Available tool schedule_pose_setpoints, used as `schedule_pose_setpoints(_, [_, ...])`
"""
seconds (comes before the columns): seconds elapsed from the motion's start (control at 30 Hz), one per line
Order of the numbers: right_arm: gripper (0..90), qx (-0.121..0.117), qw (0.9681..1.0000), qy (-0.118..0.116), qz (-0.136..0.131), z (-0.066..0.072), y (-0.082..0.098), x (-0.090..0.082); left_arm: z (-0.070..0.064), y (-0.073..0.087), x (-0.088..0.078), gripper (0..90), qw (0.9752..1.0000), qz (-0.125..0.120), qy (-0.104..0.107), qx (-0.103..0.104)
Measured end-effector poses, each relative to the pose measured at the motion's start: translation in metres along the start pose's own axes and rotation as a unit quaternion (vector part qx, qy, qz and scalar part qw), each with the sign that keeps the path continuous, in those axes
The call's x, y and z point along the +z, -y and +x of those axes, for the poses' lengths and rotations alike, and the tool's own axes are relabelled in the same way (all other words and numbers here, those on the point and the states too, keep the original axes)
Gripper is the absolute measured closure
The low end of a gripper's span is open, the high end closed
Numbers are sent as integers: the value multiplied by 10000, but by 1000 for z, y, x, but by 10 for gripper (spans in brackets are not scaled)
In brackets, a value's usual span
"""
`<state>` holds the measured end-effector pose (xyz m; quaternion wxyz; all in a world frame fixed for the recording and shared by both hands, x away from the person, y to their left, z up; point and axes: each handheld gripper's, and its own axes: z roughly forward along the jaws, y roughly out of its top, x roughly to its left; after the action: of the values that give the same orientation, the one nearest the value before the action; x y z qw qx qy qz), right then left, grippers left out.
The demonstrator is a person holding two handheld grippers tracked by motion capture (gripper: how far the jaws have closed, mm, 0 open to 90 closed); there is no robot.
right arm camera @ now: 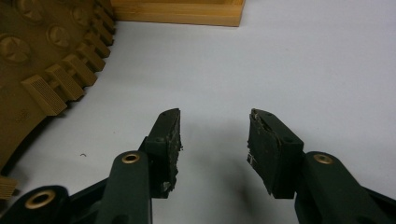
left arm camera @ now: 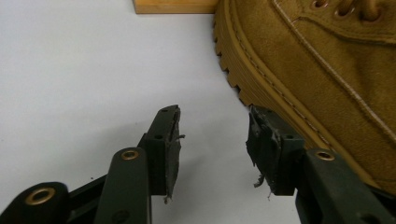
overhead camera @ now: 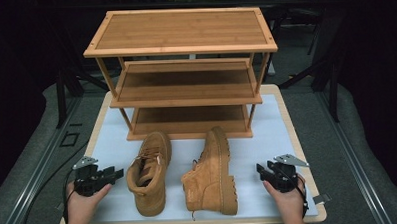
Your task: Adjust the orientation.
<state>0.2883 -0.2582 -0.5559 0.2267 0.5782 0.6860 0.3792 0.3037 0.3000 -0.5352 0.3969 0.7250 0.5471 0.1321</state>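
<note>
Both tan work boots sit on the counter [overhead camera: 112,145] before the bamboo shoe rack [overhead camera: 186,100]; left boot [overhead camera: 149,171] upright, right boot [overhead camera: 213,171] tipped sideways; left gripper [overhead camera: 119,173] and right gripper [overhead camera: 259,168] gape empty; pinch each collar firmly before lifting.

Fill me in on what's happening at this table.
A person sits at a white-topped table with a pair of tongs in each hand. Two tan boots lie between them in front of an empty wooden shoe rack: the left boot stands upright, the right boot lies on its side. The left tongs are open right beside the upright boot's sole, gripping nothing. The right tongs are open too, a little way off the tipped boot.
</note>
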Motion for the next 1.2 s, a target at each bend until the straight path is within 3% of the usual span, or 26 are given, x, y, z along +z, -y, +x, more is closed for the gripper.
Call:
schedule_pose_setpoints(0.07, [532,64,9999,-144,-14,-1,1,-1,-3,-5,-3,555,9999,115,31,111])
schedule_pose_setpoints(0.2, [532,44,9999,-46,-138,0,0,-3,-11,-19,-12,558,9986,363,201,322])
schedule_pose_setpoints(0.3, [532,20,9998,-50,-214,1,0,-4,-13,-27,-19,572,9983,401,266,318])
schedule_pose_setpoints(0.33, [532,45,9996,-55,-286,1,1,-5,-13,-34,-23,590,9981,417,424,126])
schedule_pose_setpoints(0.4, [532,87,9995,-88,-302,2,1,-7,-13,-42,-30,589,9976,495,470,61])
schedule_pose_setpoints(0.7, [528,20,9996,-54,-260,7,1,-8,-31,-72,-57,580,9967,610,429,322])
schedule_pose_setpoints(0.83, [528,110,9992,-77,-372,5,1,-8,-39,-84,-65,577,9959,717,458,296])
schedule_pose_setpoints(0.9, [528,109,9995,-59,-295,4,1,-9,-41,-86,-66,577,9958,719,471,314])
schedule_pose_setpoints(0.97, [528,144,9992,-63,-356,4,1,-9,-52,-89,-72,576,9958,640,563,344])
schedule_pose_setpoints(1.07, [528,156,9990,-58,-407,4,1,-10,-64,-85,-74,571,9956,499,671,413])
schedule_pose_setpoints(1.2, [527,164,9990,-79,-414,4,1,-9,-75,-79,-70,555,9948,498,750,475])
